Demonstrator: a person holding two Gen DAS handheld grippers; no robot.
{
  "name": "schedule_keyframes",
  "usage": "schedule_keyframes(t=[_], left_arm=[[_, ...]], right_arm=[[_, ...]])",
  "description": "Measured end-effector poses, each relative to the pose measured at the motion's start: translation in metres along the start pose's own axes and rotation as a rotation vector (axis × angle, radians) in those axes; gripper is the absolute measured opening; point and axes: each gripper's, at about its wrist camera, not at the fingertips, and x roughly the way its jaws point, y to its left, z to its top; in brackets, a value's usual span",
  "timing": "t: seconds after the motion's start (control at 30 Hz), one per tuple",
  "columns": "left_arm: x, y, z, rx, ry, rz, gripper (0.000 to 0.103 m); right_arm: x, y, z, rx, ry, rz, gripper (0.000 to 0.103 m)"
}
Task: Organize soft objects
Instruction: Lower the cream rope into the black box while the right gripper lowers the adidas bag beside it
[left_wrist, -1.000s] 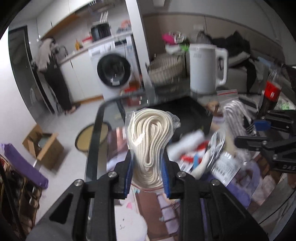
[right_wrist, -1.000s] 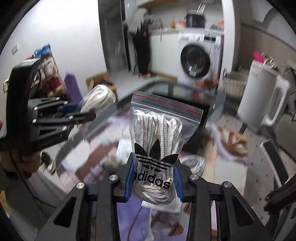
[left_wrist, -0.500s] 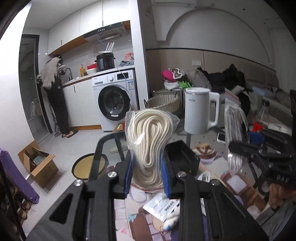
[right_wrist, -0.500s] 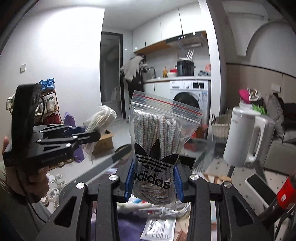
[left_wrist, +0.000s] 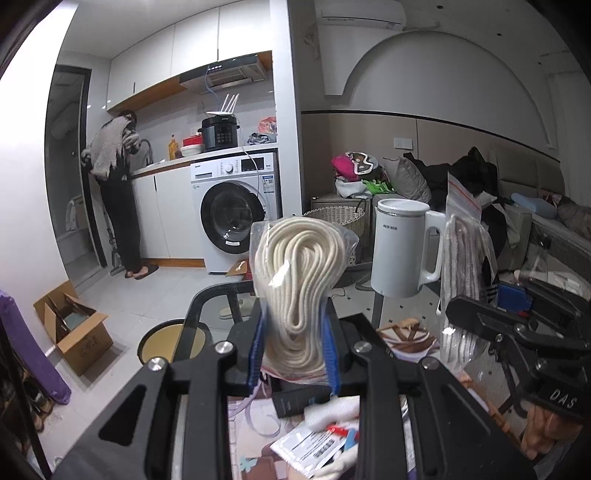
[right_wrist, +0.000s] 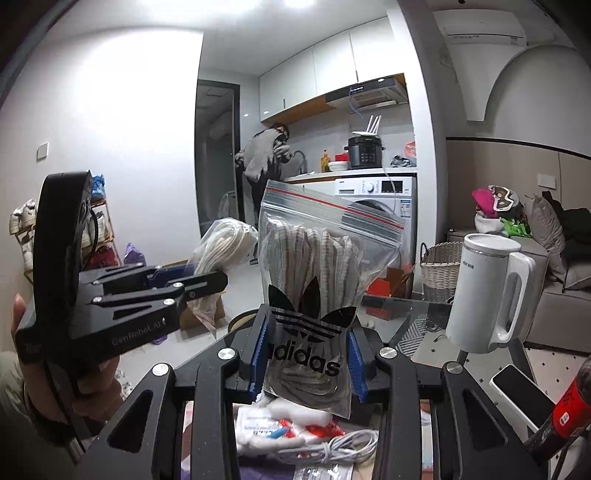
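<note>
Both grippers have risen from the cluttered table (left_wrist: 207, 302) over the last second: the left gripper (left_wrist: 293, 354) clamps a bag of cream rope (left_wrist: 297, 269), the right gripper (right_wrist: 306, 365) a zip bag of laces (right_wrist: 317, 280), so both seem mid-carry, unplaced. A glass tabletop lies below; a kettle (left_wrist: 402, 247) at 2 o'clock, a washer (left_wrist: 236, 210) at 11.

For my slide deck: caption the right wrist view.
Right gripper holds an Adidas zip bag of laces aloft; left gripper holds cream cord bag alongside.
</note>
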Motion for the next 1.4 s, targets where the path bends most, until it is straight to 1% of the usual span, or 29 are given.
schedule_keyframes(t=[0.17, 0.33, 0.47, 0.63, 0.73, 0.83, 0.97, 1.0, 1.07, 1.1, 1.17, 1.23, 1.4], left_arm=[[0.021, -0.001, 0.01, -0.042, 0.007, 0.018, 0.026], [0.042, -0.003, 0.017, -0.074, 0.014, 0.04, 0.026], [0.061, 0.002, 0.028, -0.107, 0.026, 0.052, 0.026], [0.079, 0.007, 0.035, -0.135, 0.016, 0.077, 0.026], [0.092, 0.011, 0.037, -0.158, 0.017, 0.092, 0.026], [0.095, 0.014, 0.04, -0.18, 0.015, 0.094, 0.026], [0.095, 0.011, 0.04, -0.159, 0.001, 0.094, 0.026], [0.097, 0.011, 0.038, -0.155, 0.009, 0.097, 0.026], [0.104, 0.012, 0.031, -0.161, 0.05, 0.081, 0.026], [0.111, 0.013, 0.029, -0.168, 0.082, 0.067, 0.026], [0.124, 0.011, 0.025, -0.166, 0.142, 0.068, 0.026], [0.133, 0.012, 0.02, -0.174, 0.175, 0.065, 0.026], [0.148, 0.008, 0.013, -0.18, 0.218, 0.055, 0.026]], right_arm=[[0.016, -0.007, 0.01, 0.011, -0.013, -0.028, 0.037], [0.044, -0.022, 0.018, 0.051, 0.01, -0.068, 0.037], [0.062, -0.034, 0.026, 0.063, -0.004, -0.107, 0.037], [0.086, -0.051, 0.029, 0.109, 0.012, -0.132, 0.037], [0.098, -0.054, 0.03, 0.112, 0.025, -0.14, 0.037], [0.106, -0.053, 0.032, 0.109, 0.029, -0.138, 0.037], [0.116, -0.05, 0.033, 0.1, 0.044, -0.126, 0.036], [0.121, -0.049, 0.032, 0.097, 0.062, -0.128, 0.036], [0.127, -0.05, 0.028, 0.101, 0.091, -0.127, 0.036], [0.131, -0.05, 0.027, 0.107, 0.107, -0.128, 0.036], [0.14, -0.052, 0.023, 0.122, 0.149, -0.126, 0.036], [0.15, -0.055, 0.018, 0.14, 0.199, -0.121, 0.036], [0.168, -0.063, 0.003, 0.162, 0.283, -0.113, 0.036]])
